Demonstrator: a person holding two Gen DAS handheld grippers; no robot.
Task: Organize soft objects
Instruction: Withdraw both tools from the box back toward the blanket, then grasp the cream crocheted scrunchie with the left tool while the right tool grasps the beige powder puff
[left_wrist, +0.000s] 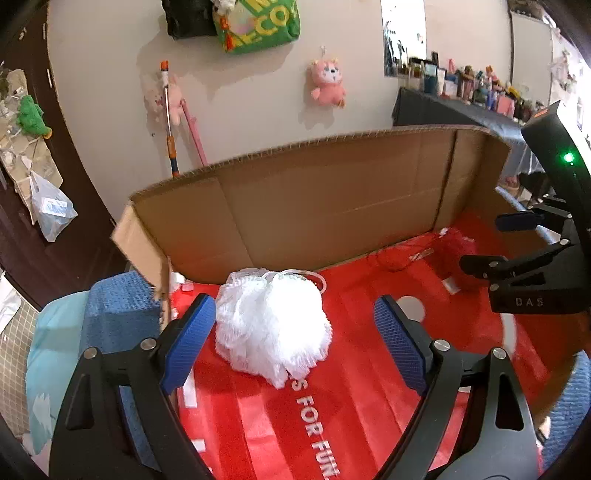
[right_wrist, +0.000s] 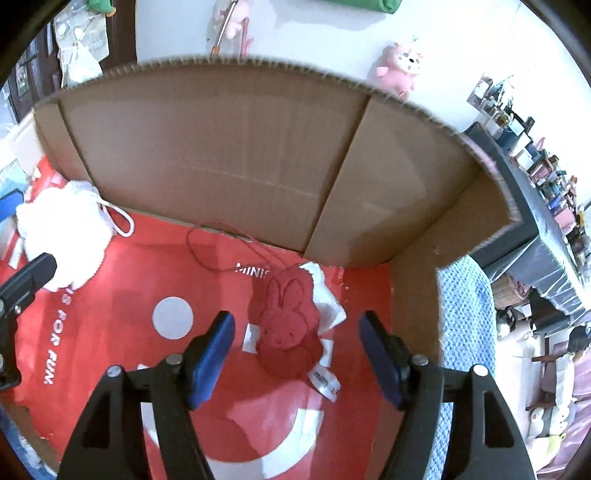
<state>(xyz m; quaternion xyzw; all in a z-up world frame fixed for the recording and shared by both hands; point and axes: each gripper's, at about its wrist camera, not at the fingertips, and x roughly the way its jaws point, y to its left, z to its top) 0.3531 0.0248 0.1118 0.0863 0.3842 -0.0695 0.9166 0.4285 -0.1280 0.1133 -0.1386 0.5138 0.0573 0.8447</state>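
Note:
A white mesh bath puff with a white cord loop lies on a red bag inside a cardboard box. My left gripper is open, its blue pads on either side of the puff, not touching it. A red rabbit-shaped pad with a red string and white tags lies on the red bag. My right gripper is open around it, not touching. The puff also shows at the left of the right wrist view. The right gripper shows at the right of the left wrist view.
The box's tall back wall and right wall enclose the bag. A blue knitted cloth lies left of the box, a pale blue one to its right. A pink plush hangs on the wall. A cluttered dark table stands behind.

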